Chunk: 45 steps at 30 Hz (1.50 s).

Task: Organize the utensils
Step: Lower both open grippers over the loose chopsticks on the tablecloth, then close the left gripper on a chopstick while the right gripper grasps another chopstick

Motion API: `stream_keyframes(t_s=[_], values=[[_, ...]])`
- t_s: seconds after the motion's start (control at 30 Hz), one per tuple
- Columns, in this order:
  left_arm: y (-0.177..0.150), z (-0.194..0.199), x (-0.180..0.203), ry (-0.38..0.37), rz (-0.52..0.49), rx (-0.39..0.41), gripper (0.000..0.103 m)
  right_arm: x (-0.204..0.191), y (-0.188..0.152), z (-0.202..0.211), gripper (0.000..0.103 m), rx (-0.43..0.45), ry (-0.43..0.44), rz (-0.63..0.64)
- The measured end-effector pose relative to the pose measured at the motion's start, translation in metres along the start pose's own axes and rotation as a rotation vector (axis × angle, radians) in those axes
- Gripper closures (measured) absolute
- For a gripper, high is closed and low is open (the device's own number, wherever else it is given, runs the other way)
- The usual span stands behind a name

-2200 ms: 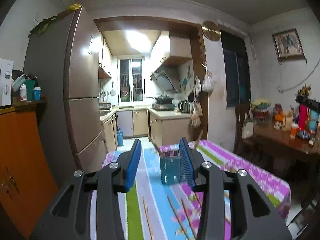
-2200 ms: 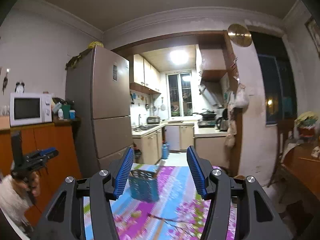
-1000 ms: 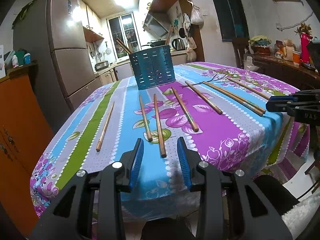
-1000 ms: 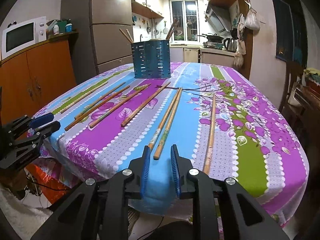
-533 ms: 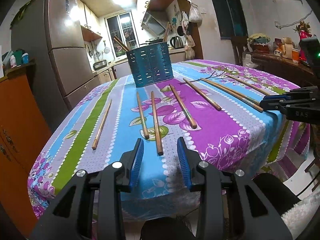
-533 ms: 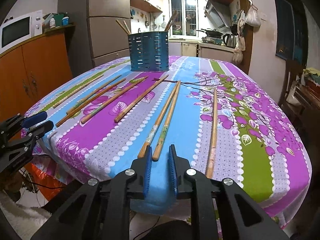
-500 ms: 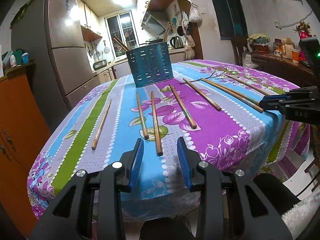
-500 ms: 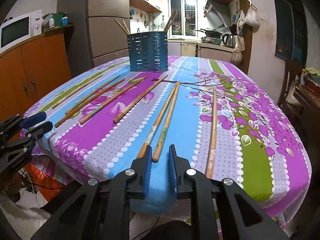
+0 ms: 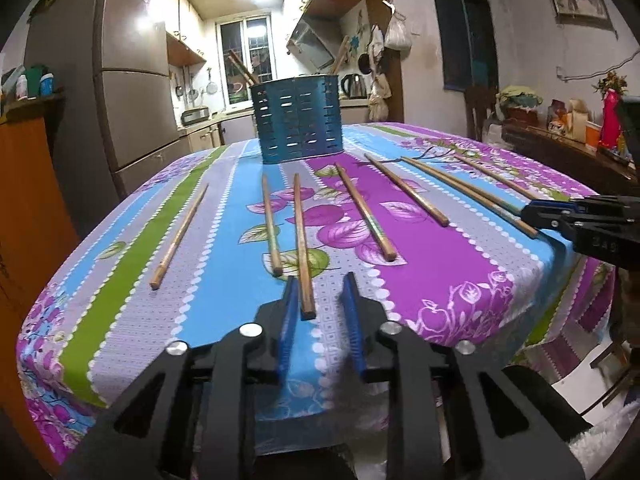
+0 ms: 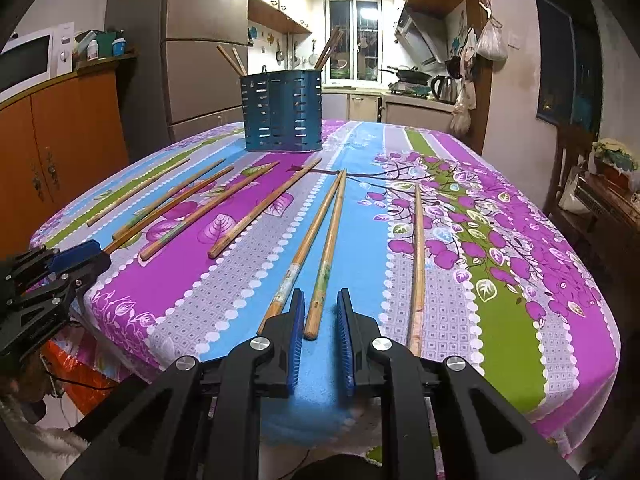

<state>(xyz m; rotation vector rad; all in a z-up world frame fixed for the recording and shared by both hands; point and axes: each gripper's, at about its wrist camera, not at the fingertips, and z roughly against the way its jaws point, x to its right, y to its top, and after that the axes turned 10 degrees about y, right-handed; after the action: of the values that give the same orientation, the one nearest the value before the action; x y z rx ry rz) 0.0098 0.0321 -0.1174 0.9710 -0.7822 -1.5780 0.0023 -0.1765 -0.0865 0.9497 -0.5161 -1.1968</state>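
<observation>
Both grippers sit low at the near edge of the table [image 9: 460, 248]. The left gripper [image 9: 320, 280] has just been closing; a chopstick's [image 9: 303, 240] end lies between its narrowly parted jaws, unpinched. The right gripper [image 10: 320, 298] likewise straddles another stick [image 10: 326, 256], not clamped. The holder [image 10: 282, 110] stands at the far end.

Lit kitchen window [image 10: 357, 36] beyond tall fridge [image 10: 192, 40] and orange cabinet [image 10: 60, 128]

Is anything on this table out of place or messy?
Yes. Eight wooden chopsticks lie loose across the flowered tablecloth, fanned at differing angles, while only a few stand in the blue holder at the far end.
</observation>
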Motion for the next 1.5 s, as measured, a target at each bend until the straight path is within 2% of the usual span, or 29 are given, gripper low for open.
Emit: stream_keyframes(t_s=[0.33,0.43,0.57,0.83,1.3,1.5], values=[[-0.006,0.001,0.005,-0.007,-0.009,0.058,0.094,-0.005,-0.005,0.001,0.085,0.039,-0.032,0.012],[-0.007,0.002,0.005,-0.007,-0.006,0.064,0.094,-0.006,-0.007,0.001,0.085,0.051,-0.038,0.012],[-0.008,0.003,0.006,-0.004,-0.012,0.071,0.094,-0.014,-0.01,0.001,0.092,0.068,-0.06,0.048],[-0.008,0.004,0.004,-0.005,-0.018,0.076,0.094,-0.026,-0.016,0.001,0.092,0.092,-0.134,0.111],[-0.007,0.004,0.003,-0.001,-0.021,0.078,0.094,-0.021,-0.019,0.005,0.092,0.089,-0.104,0.068],[-0.008,0.003,0.002,-0.009,-0.003,0.078,0.095,-0.012,-0.018,0.006,0.094,0.106,-0.059,-0.021]])
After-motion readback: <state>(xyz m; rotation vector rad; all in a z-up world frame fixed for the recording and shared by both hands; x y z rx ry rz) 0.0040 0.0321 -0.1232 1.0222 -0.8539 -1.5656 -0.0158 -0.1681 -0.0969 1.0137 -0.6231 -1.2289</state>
